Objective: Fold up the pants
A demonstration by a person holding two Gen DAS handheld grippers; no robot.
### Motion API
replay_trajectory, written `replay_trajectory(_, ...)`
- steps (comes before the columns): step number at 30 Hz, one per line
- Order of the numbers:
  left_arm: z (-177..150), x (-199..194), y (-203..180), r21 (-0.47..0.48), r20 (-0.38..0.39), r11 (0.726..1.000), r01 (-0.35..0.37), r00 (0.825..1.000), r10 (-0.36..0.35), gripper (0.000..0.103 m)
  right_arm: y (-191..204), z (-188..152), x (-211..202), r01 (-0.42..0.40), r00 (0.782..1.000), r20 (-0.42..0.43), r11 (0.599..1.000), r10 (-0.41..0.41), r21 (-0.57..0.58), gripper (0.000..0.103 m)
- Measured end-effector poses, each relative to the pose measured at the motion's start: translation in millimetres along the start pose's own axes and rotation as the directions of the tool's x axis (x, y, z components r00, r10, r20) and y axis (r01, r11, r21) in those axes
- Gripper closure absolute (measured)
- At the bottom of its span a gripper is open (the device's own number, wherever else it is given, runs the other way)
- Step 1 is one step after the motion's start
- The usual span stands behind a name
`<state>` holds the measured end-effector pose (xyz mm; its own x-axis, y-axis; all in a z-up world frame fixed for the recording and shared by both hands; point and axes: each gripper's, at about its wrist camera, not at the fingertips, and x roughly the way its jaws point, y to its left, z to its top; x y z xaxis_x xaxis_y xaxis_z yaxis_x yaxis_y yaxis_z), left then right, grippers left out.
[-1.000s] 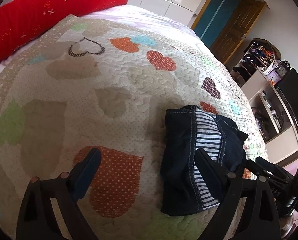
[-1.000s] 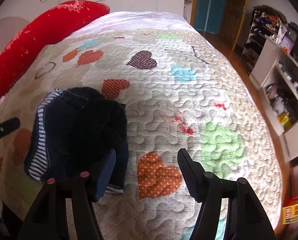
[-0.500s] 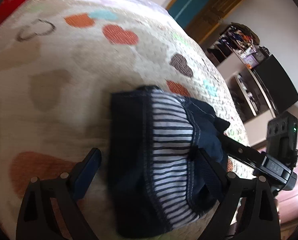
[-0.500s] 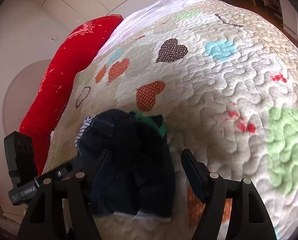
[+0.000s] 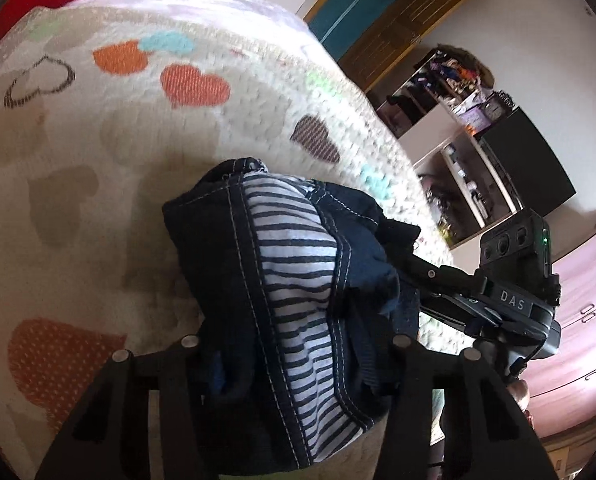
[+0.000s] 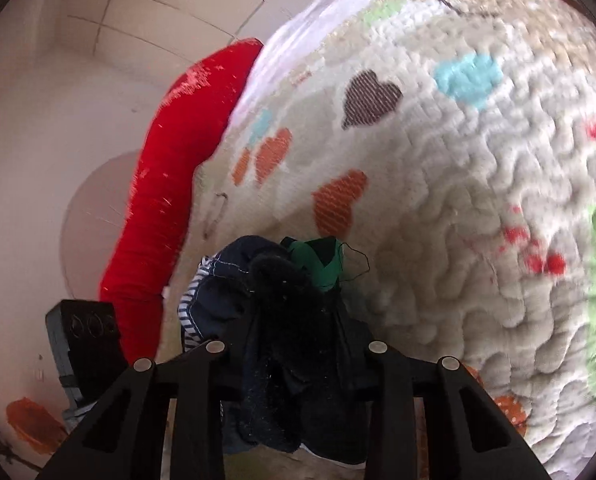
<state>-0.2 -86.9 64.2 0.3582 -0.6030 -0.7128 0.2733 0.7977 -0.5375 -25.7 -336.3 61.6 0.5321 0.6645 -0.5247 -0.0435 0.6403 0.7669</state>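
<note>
The folded pants [image 5: 281, 304] are dark denim with a blue-and-white striped lining, bundled up above the heart-patterned quilt [image 5: 97, 168]. My left gripper [image 5: 293, 364] is shut on one end of the bundle, its fingers buried in the cloth. My right gripper [image 6: 293, 364] is shut on the other end of the pants [image 6: 293, 320], where a green inner patch shows at the top. The right gripper's body also shows in the left wrist view [image 5: 510, 300], and the left gripper's body shows in the right wrist view [image 6: 85, 340].
A long red pillow [image 6: 177, 168] lies along the far side of the bed. Shelves with clutter [image 5: 458, 112], a dark screen [image 5: 526, 164] and a wooden door [image 5: 394, 20] stand beyond the bed's edge. A purple cabinet [image 5: 578, 312] stands at right.
Both grippers have closed in on the folded pants from either side and shut on them. The bundle has been lifted off the quilt.
</note>
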Motion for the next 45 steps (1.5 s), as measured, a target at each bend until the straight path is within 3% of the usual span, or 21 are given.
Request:
replay_trajectory(8, 37, 2, -3, 0.042, 0.04, 0.994, -0.097, 0.995, 0.095, 0.054, 24, 33, 17, 0.075, 0.997, 0.02, 0.993, -0.074, -0.089, 0.069)
replay_trajectory(12, 47, 25, 10, 0.035, 0.017, 0.986, -0.163, 0.987, 0.162, 0.054, 19, 43, 36, 0.131, 0.991, 0.019, 0.987, -0.13, -0.095, 0.069)
replay_trajectory(15, 47, 36, 18, 0.032, -0.002, 0.979, -0.2, 0.98, 0.2, 0.053, 12, 45, 48, 0.208, 0.978, 0.028, 0.972, -0.207, -0.106, 0.062)
replay_trajectory(17, 44, 30, 20, 0.013, -0.011, 0.982, -0.189, 0.982, 0.189, 0.054, 11, 44, 44, 0.226, 0.974, 0.044, 0.968, -0.222, -0.113, 0.06)
replay_trajectory(21, 34, -3, 13, 0.016, 0.043, 0.982, -0.187, 0.981, 0.187, 0.052, 28, 43, 7, 0.256, 0.96, 0.155, 0.955, -0.233, -0.147, 0.06)
replay_trajectory(23, 28, -16, 11, 0.021, 0.073, 0.979, -0.203, 0.977, 0.201, 0.052, 41, 38, -9, 0.196, 0.969, 0.182, 0.967, -0.166, -0.162, 0.06)
replay_trajectory(25, 19, -22, 10, 0.022, 0.095, 0.971, -0.238, 0.967, 0.235, 0.052, 49, 31, -7, 0.131, 0.985, 0.137, 0.974, -0.107, -0.183, 0.06)
replay_trajectory(28, 8, -19, 13, 0.01, 0.082, 0.965, -0.262, 0.962, 0.261, 0.052, 47, 20, 17, 0.115, 0.993, 0.053, 0.975, -0.107, -0.189, 0.06)
replay_trajectory(32, -5, -19, 13, 0.019, 0.07, 0.949, -0.314, 0.948, 0.312, 0.052, 22, 17, 38, 0.199, 0.98, 0.034, 0.971, -0.197, -0.131, 0.061)
replay_trajectory(37, -23, -37, -10, 0.059, 0.127, 0.937, -0.345, 0.933, 0.336, 0.049, 33, 11, 3, 0.252, 0.964, 0.127, 0.955, -0.234, -0.156, 0.059)
replay_trajectory(39, -29, -43, -21, 0.08, 0.157, 0.928, -0.364, 0.924, 0.349, 0.045, 36, 3, -11, 0.268, 0.956, 0.162, 0.95, -0.243, -0.161, 0.053)
replay_trajectory(45, -52, -60, -54, 0.151, 0.237, 0.887, -0.437, 0.887, 0.396, 0.04, 40, -36, -38, 0.399, 0.909, 0.206, 0.898, -0.362, -0.184, 0.049)
